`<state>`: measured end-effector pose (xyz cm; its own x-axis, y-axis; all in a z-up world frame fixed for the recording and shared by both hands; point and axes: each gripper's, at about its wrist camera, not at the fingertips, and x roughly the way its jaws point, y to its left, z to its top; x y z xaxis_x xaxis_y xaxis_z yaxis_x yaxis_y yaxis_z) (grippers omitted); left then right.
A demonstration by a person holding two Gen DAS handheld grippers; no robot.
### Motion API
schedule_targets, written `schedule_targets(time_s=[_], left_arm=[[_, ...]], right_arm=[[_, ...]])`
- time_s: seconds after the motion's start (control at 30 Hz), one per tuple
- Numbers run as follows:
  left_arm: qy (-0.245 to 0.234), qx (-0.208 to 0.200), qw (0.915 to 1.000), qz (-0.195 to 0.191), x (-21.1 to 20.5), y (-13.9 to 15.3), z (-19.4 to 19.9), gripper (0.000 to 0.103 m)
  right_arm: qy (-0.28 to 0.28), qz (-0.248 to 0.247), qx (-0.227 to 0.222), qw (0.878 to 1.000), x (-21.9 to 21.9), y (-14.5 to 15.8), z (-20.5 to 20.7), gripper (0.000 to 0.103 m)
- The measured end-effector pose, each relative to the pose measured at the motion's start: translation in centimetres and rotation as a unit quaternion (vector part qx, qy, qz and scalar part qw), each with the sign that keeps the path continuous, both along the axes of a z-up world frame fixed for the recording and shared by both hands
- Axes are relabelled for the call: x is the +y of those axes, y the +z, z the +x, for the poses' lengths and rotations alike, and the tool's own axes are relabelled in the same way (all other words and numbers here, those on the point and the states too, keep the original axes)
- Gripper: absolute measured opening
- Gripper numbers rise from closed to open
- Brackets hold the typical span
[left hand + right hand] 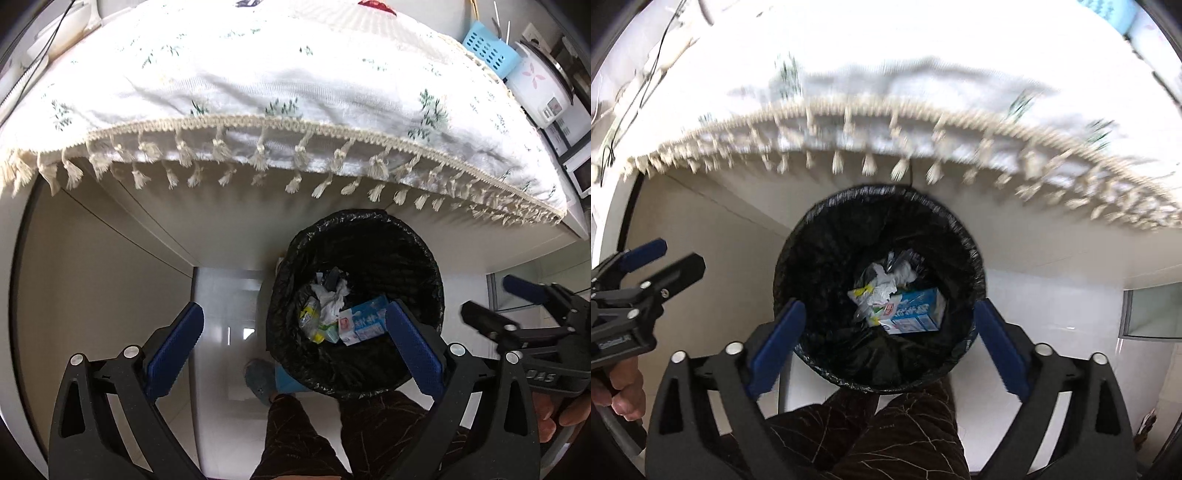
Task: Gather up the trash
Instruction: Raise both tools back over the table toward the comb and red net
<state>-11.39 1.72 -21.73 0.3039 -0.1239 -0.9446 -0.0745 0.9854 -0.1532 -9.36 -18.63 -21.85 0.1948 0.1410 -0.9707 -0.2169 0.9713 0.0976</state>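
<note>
Left wrist view: the left tongs [295, 339] stand released, empty, above a black-lined trash bin [424, 266] on the floor under the fringed counter [258, 92]. Inside lie crumpled tissue [332, 299] and a blue carton [364, 321].

Right wrist view: the right tongs [890, 339] are released too, over the same bin [812, 258]; carton [916, 310] and wrappers [864, 295] lie at its bottom.

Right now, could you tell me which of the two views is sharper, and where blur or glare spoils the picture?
Left wrist view: sharp, tablecloth evenly lit. Right wrist view: tasselled fringe smeared by motion blur, cloth above blown out white; trash bin still readable.
</note>
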Motion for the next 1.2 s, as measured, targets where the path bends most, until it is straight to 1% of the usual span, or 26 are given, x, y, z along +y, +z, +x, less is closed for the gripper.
schedule_targets(time_s=[0.1,0.2,0.3,0.4,0.53,0.7,0.83,0.97,1.2], left_arm=[[0.005,-0.012,0.9999,-0.002,0.3,1.5,0.3,0.097],[0.02,-0.018,0.9996,0.002,0.5,3.3,0.8,0.097],[0.033,-0.03,0.999,0.003,0.2,5.3,1.4,0.097],[0.049,-0.038,0.998,0.007,0.0,7.3,2.0,0.097],[0.061,-0.051,0.9966,0.019,-0.3,10.0,3.0,0.097],[0.073,-0.059,0.9951,0.031,0.0,12.5,5.0,0.097],[0.073,-0.059,0.9951,0.032,0.7,13.5,7.0,0.097],[0.064,-0.051,0.9962,0.028,1.4,13.4,9.4,0.096],[0.017,-0.052,0.998,0.03,2.3,13.2,15.2,0.096]], right_arm=[[-0.001,0.004,-0.027,1.0,-0.3,2.5,0.4,0.095],[0.008,0.005,-0.062,0.998,-0.5,5.2,1.1,0.095],[0.018,0.021,-0.089,0.996,-1.0,7.6,2.3,0.095],[0.024,0.034,-0.101,0.994,-1.7,9.6,3.8,0.095],[0.03,0.055,-0.119,0.991,-2.5,11.2,5.8,0.095],[0.04,0.049,-0.14,0.988,-3.0,13.5,8.0,0.095],[0.034,0.051,-0.144,0.988,-3.3,14.3,9.8,0.095],[0.022,0.042,-0.152,0.987,-3.2,14.6,12.0,0.095],[-0.022,0.028,-0.173,0.984,-2.7,16.0,15.7,0.095]])
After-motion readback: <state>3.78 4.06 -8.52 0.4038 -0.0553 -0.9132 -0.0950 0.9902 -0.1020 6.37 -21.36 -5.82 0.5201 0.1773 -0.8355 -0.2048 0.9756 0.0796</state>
